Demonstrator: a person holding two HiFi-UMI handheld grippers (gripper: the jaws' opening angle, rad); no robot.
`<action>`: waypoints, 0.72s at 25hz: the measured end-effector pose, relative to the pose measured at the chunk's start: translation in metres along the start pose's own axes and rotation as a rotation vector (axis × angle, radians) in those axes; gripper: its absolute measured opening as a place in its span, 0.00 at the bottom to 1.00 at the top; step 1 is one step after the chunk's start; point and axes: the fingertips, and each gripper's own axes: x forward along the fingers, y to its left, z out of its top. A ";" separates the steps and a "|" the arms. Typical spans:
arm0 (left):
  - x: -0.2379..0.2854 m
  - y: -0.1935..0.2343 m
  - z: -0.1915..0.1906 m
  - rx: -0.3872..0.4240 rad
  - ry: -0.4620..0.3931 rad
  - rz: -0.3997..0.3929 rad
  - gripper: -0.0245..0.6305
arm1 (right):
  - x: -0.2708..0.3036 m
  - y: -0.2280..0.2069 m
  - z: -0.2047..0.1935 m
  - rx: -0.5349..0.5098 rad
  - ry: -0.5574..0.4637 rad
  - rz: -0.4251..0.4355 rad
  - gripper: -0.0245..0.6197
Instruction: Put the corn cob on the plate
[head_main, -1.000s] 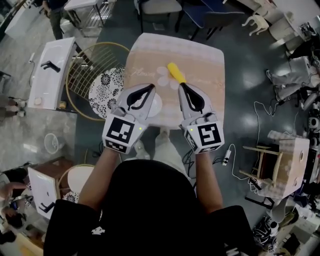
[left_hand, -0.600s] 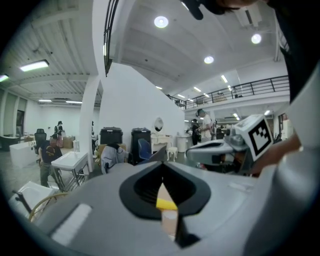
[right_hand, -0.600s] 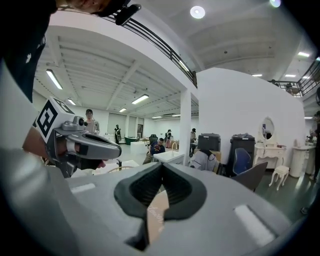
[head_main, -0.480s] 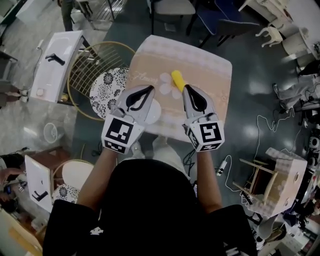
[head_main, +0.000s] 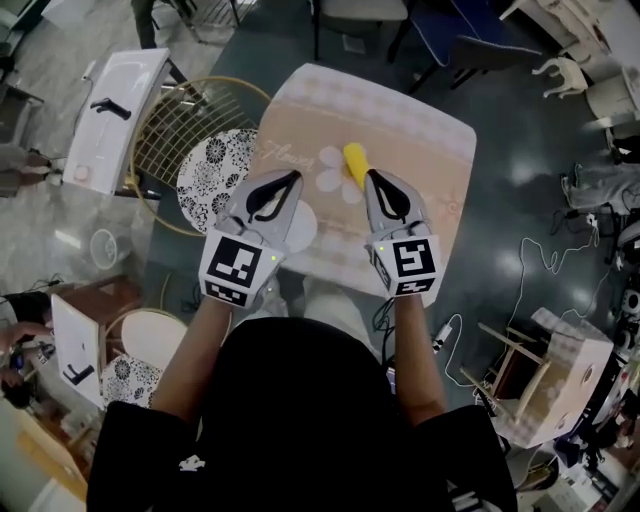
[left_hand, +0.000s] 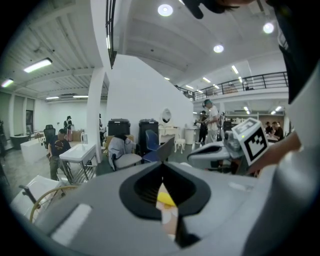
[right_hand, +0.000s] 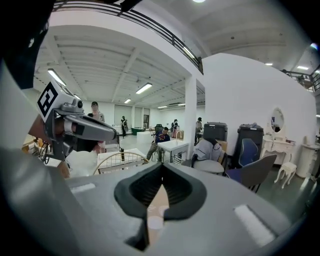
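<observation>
A: Corn cob (head_main: 354, 160), where is it lying now?
B: It is lying on the table (head_main: 410, 120), just beside the tip of the right gripper (head_main: 372, 176). I cannot tell if they are touching.
A: And the plate (head_main: 303, 228)?
B: It is sitting near the front edge, partly under the left gripper (head_main: 291, 178), apart from the corn cob.
A: Are the jaws holding something?
B: No. Both pairs are pressing together, gripping nothing.

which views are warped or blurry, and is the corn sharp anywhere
Head view: mild bending at edges, corn cob sharp. Left gripper view: heavy fisheye, dark corners, cob a soft yellow blur. Right gripper view: same fisheye, close foreground soft, no cob.
</observation>
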 end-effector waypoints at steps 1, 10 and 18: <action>0.003 0.000 -0.003 -0.005 0.011 0.003 0.05 | 0.003 -0.004 -0.004 0.005 0.007 0.004 0.04; 0.034 0.001 -0.035 -0.048 0.093 0.027 0.05 | 0.034 -0.037 -0.054 0.068 0.093 0.032 0.04; 0.048 0.005 -0.064 -0.082 0.180 0.051 0.05 | 0.062 -0.055 -0.104 0.120 0.183 0.057 0.04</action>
